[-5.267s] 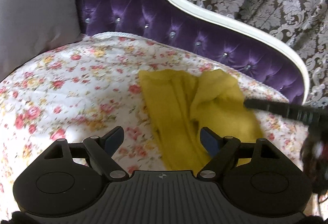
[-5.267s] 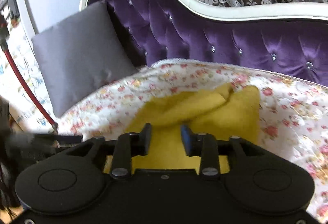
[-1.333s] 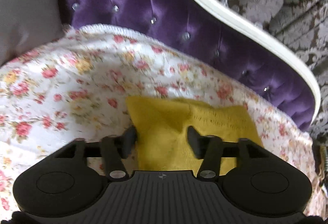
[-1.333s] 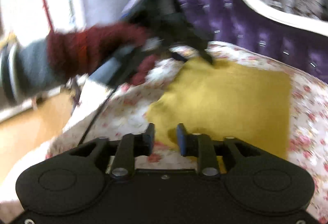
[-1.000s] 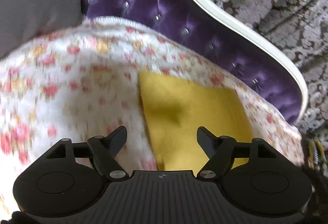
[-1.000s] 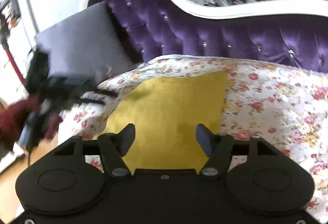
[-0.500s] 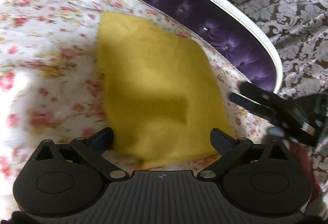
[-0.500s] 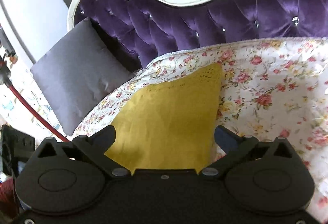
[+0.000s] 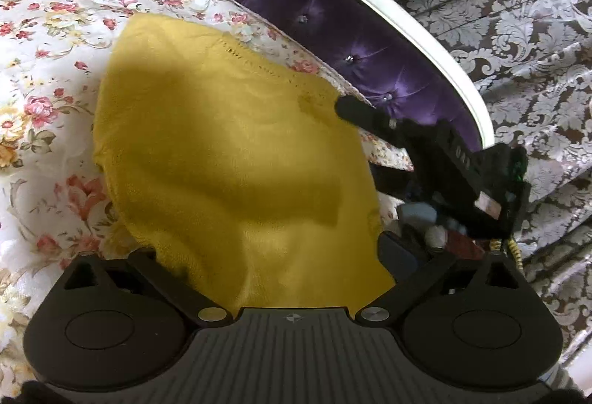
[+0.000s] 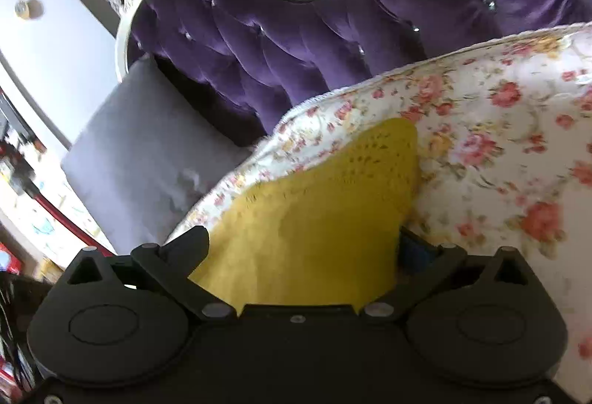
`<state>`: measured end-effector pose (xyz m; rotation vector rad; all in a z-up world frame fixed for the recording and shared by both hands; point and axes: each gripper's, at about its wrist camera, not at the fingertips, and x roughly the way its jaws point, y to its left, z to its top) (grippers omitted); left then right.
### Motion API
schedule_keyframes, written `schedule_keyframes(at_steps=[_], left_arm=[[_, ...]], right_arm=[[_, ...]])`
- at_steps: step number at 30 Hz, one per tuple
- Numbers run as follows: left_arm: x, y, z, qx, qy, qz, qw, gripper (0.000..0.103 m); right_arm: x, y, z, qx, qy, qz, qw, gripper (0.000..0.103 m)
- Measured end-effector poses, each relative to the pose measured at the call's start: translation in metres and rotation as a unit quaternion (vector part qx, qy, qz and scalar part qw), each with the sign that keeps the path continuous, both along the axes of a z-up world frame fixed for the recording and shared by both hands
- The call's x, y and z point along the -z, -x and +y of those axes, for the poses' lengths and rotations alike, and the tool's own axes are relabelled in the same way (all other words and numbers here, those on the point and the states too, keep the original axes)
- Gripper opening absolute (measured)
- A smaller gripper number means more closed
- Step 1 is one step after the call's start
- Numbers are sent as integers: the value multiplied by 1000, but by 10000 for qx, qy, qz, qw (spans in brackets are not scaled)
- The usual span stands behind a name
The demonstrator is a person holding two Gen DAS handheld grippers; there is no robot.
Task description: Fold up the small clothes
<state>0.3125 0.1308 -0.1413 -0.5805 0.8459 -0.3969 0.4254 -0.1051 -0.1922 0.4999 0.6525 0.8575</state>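
A grey square cushion [image 10: 148,160] leans against the tufted purple velvet sofa back [image 10: 296,45], left of the folded mustard-yellow knitted garment [image 9: 229,160]. That garment lies flat on the floral quilted cover [image 9: 48,34]. The left gripper [image 9: 273,256] is closing its wide jaws astride the garment's near edge, pads not pressing. At the garment's right, the right gripper [image 10: 303,241] stands fully spread, clasping nothing.

Mustard-yellow knit garment [image 9: 229,152], plain with an openwork row near its 1 o'clock edge. White quilt [image 9: 48,45] with pink and yellow roses. Purple tufted headboard [image 10: 296,34], white trim. Grey pillow [image 10: 148,152]. Brown-and-silver damask curtain [image 9: 518,34]. Black tongs [image 9: 273,256].
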Motion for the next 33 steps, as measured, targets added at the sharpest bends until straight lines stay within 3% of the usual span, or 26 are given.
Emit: schedule_keyframes(at_steps=[2, 3, 4, 6, 11, 17, 27, 30, 33], left_arm=[[1, 0, -1, -61, -70, -7, 10000, 81], [2, 0, 0, -81, -84, 3, 9999, 74], [2, 1, 1, -101, -91, 23, 9999, 67], [6, 0, 5, -160, -9, 129, 9998, 18], [0, 8, 7, -89, -23, 23, 10000, 16], [-25, 38, 5, 254, 390, 40, 9989, 16], [-27, 157, -32, 1185, 483, 402, 9910, 16], [-16, 191, -40, 1314, 365, 585, 9889, 16], [0, 216, -49, 1362, -145, 736, 9878, 17]], right_arm=[[-1, -6, 2, -68, -18, 23, 10000, 95], [-1, -8, 4, -74, 87, 36, 9999, 65], [-1, -11, 6, 19, 303, 70, 9995, 43], [1, -12, 6, 37, 505, 22, 9987, 42], [-10, 7, 6, 262, 800, -297, 9960, 42], [-26, 46, -16, 512, 1031, -56, 9933, 41], [-25, 183, -70, 630, 1327, 516, 9878, 42], [-23, 221, -80, 636, 1536, 541, 9846, 45], [-17, 248, -86, 853, 1938, 376, 9766, 54]])
